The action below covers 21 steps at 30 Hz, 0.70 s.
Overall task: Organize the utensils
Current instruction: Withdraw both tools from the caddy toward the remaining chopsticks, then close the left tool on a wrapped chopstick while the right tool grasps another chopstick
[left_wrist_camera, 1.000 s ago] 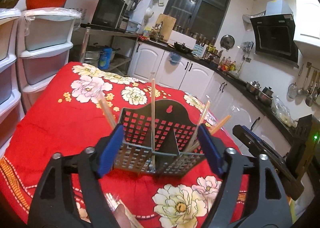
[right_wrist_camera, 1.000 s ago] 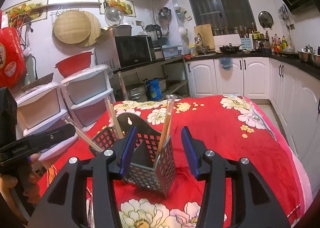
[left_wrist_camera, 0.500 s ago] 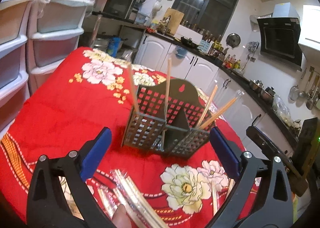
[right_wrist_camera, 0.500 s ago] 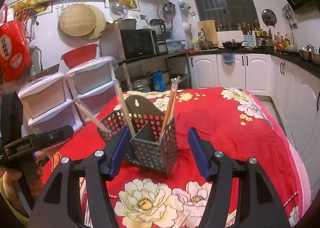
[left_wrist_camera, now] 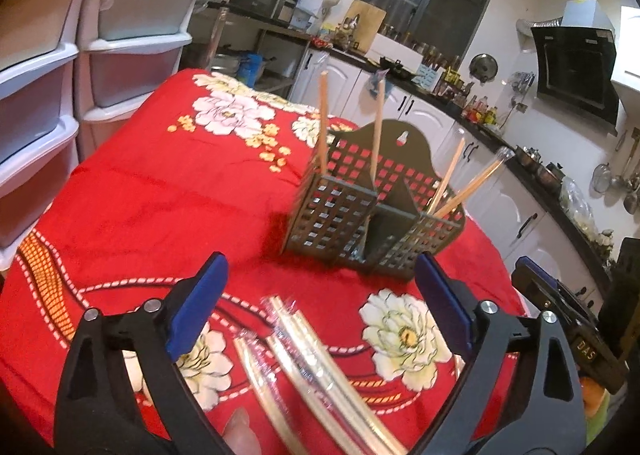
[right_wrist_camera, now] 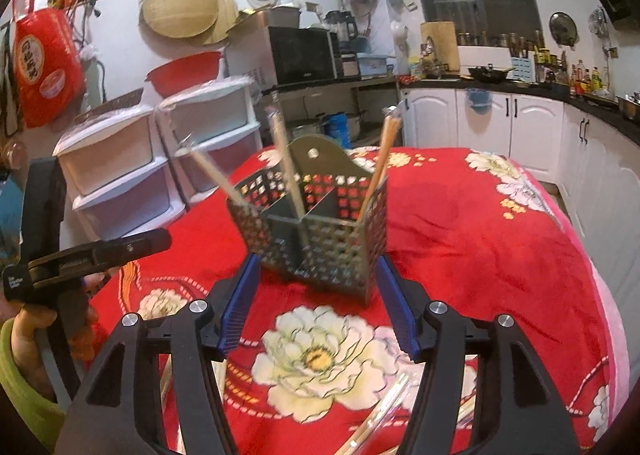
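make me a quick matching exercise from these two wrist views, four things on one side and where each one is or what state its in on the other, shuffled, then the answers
Things:
1. utensil holder
2. wrapped chopsticks
3. left gripper
4. red basin

Places or states:
A. lying flat on the red floral cloth, nearest the camera
B. on top of the white drawer units
C. open, nothing between the pads
D. standing upright on the cloth with chopsticks poking out

Pairs: 1-D, 2-A, 3-C, 4-B
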Each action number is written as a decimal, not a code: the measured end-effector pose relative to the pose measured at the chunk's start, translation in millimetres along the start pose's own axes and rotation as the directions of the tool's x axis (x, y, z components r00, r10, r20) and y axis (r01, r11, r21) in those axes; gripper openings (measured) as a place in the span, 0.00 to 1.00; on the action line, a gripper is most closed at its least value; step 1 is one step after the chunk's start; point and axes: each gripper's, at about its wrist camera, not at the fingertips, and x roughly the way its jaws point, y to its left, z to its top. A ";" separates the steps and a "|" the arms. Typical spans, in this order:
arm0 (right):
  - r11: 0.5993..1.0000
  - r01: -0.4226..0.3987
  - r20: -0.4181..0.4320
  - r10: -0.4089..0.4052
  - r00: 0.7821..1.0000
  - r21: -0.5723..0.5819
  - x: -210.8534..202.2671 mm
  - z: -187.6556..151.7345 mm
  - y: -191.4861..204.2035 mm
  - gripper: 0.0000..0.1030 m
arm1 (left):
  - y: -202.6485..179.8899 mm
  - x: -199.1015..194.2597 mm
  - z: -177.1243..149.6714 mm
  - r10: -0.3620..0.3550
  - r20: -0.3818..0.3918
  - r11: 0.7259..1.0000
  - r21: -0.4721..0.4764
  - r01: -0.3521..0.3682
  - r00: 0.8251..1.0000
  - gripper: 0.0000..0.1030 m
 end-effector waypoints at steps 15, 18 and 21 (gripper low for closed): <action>0.992 -0.110 -0.175 0.098 0.980 -0.058 38.7 -21.5 40.3 0.52 | 44.8 14.9 -44.0 0.032 -0.185 0.994 -0.095 -0.051 0.982 0.38; 0.989 -0.137 -0.239 0.121 0.964 -0.054 54.9 -27.0 47.7 0.51 | 51.3 18.5 -52.0 0.045 -0.226 0.993 -0.100 -0.069 0.973 0.35; 0.985 -0.166 -0.295 0.143 0.945 -0.052 69.8 -32.6 54.6 0.50 | 54.0 22.8 -58.1 0.067 -0.254 0.992 -0.088 -0.092 0.965 0.35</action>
